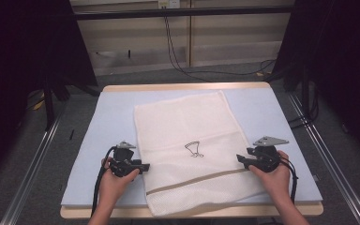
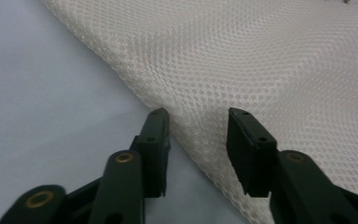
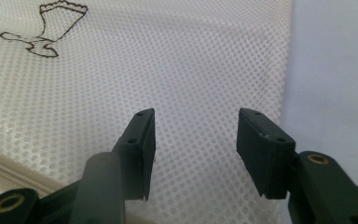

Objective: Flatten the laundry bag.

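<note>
A white mesh bag [image 1: 192, 150] with a fine honeycomb weave carries a small dark brown outline drawing [image 1: 194, 149] near its middle and a tan stripe [image 1: 197, 181] across its near end. It lies on a pale blue mat [image 1: 108, 122] over a light wood table [image 1: 183, 87]. Both grippers, the left gripper [image 1: 143, 166] and right gripper [image 1: 240, 159], are black with brass-coloured rivets, each topped by a grey plate, above a grey carpet floor [image 1: 37, 154].
</note>
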